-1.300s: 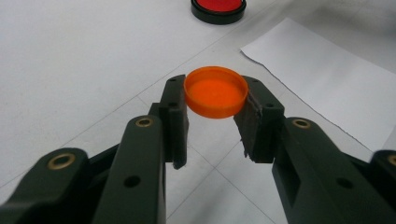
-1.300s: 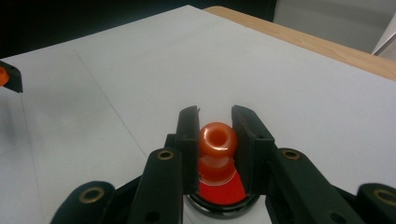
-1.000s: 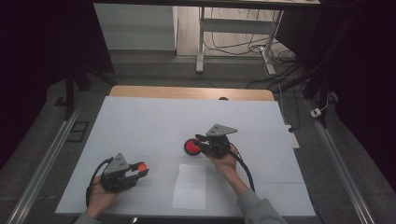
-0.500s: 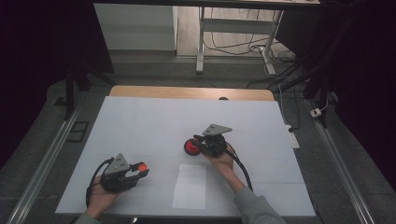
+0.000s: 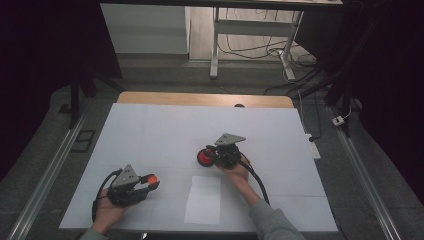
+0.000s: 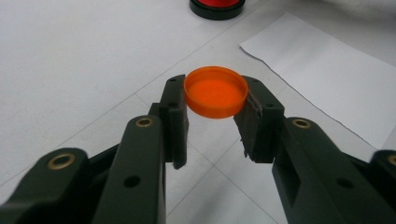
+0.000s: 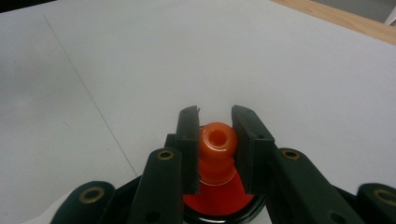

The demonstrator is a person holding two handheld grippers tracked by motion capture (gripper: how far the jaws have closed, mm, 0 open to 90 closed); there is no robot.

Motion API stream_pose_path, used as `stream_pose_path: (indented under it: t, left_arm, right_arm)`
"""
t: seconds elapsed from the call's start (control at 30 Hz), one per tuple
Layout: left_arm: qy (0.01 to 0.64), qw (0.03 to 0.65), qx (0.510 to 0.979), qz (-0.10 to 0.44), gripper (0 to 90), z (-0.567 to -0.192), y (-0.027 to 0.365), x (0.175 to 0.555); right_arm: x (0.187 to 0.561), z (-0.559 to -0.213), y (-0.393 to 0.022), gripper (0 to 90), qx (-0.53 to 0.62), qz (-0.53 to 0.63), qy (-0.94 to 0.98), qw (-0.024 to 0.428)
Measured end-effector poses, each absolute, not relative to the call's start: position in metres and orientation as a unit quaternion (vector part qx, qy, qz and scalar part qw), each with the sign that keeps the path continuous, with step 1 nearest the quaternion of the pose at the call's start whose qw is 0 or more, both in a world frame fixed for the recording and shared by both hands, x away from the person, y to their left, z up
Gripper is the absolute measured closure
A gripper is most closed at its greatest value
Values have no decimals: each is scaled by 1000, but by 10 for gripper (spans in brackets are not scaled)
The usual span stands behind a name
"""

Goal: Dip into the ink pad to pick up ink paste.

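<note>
**Both claws closed, each on one orange part**

From my remote seat I look first at the left claw [image 6: 212, 100]. Its two black jaws are narrow and press on an orange cap [image 6: 215, 91] from both sides, near the tips. The cap is round and shallow, with the open side up, and it hangs a little above the counter [image 5: 165, 130]. In the high view I see this claw [image 5: 148, 182] near the front left part of the white counter, pointing to the right.

The right claw [image 7: 215, 140] is also closed. Its jaws hold the orange neck [image 7: 217, 149] of a small bottle, which has a round opening at its end and a red body with a black rim below the jaws. In the high view the bottle [image 5: 204, 157] shows as a red round shape with a dark edge, just left of the right claw [image 5: 214, 154], about at the middle of the counter.

The cap and the bottle are well apart. A white sheet of paper [image 5: 204, 199] lies flat between the two hands, close to the front edge. The sheet is also visible in the left gripper view [image 6: 327, 88], to the right of the cap.

For moving, the counter surface behind and left of the bottle is wide and bare up to the wooden strip [image 5: 200, 99] at the far edge. The left hand [image 5: 107, 212] is close to the front edge of the counter.
</note>
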State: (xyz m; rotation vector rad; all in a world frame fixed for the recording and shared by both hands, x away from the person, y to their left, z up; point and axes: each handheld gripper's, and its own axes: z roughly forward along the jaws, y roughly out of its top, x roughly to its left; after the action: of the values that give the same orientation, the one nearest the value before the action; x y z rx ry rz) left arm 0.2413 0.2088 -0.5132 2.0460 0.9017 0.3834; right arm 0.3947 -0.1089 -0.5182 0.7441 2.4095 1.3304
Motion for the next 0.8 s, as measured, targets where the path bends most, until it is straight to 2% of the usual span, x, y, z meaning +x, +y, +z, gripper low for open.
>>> stream_pose_path:
  t: [0.8]
  left_arm:
    - [363, 424, 815, 155, 649, -513, 210, 241]
  right_arm:
    - [394, -526, -105, 723, 249, 443, 846, 159]
